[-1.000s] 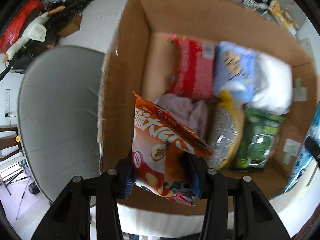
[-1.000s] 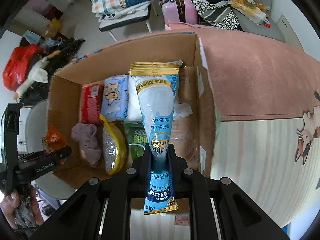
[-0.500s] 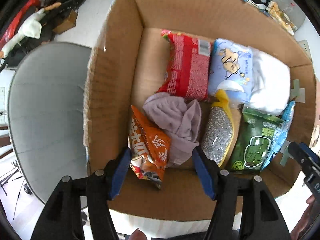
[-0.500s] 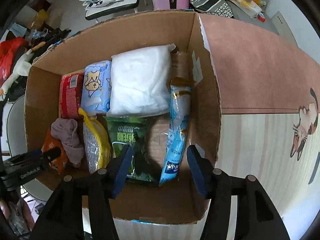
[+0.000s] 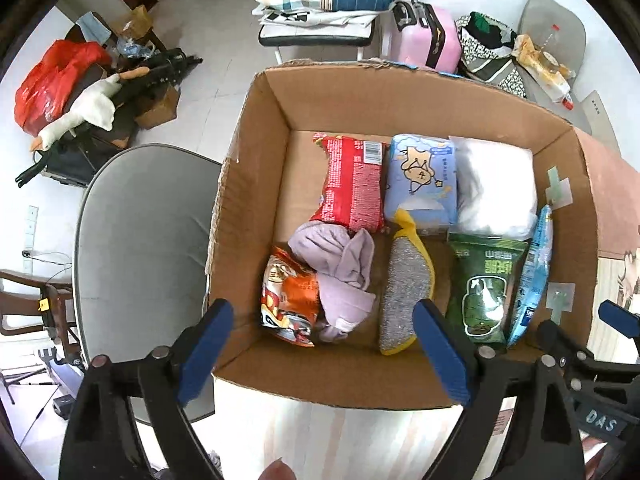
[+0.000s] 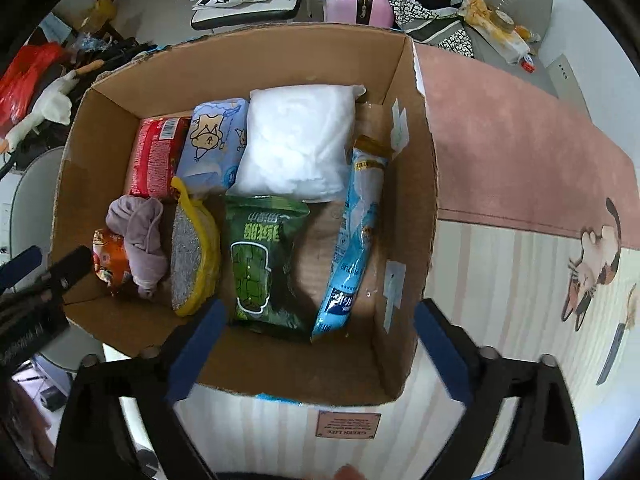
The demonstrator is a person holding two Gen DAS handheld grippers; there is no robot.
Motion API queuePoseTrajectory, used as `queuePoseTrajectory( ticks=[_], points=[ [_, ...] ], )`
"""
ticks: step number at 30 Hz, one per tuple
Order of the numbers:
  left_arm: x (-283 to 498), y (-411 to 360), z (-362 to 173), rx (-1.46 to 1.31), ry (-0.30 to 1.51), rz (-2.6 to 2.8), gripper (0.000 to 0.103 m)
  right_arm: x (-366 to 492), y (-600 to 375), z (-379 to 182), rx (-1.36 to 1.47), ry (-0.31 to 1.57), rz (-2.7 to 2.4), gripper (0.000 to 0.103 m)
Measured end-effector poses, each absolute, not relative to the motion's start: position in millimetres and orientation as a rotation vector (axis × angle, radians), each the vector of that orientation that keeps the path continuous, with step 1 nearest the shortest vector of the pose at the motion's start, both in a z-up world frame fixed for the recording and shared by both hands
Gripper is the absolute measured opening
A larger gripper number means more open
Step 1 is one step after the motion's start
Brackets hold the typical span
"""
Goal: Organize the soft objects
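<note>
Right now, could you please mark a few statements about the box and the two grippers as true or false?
1. The left gripper is open and holds nothing. True.
2. The right gripper is clamped on the light blue packet. False: it is open, and the packet lies inside the cardboard box.
3. The lilac cloth lies partly over the orange snack bag. True.
4. The green packet lies outside the box on the mat. False: it lies in the box, between the scouring pad and the light blue packet.
</note>
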State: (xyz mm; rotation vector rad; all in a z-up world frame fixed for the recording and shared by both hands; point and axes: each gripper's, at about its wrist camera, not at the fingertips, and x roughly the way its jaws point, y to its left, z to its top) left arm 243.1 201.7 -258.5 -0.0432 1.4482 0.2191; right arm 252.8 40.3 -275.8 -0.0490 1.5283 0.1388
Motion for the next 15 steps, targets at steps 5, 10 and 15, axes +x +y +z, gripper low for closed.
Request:
queuePoseTrajectory(
  ticks=[5,10,15],
  points=[
    [240,196,-260,-0.051,1.43,0.21,0.093,249,37,-268,-0.063,1.498,0.111,0.103],
    [228,193,-237,-0.078,1.395,0.21,0.093,243,30,-250,-0.045,1.47,0.104,0.103],
    [215,188,-201,-0.099,1.341,0.198,0.093,226,20,-211,-0.021,1.406,0.114,0.103]
  ],
)
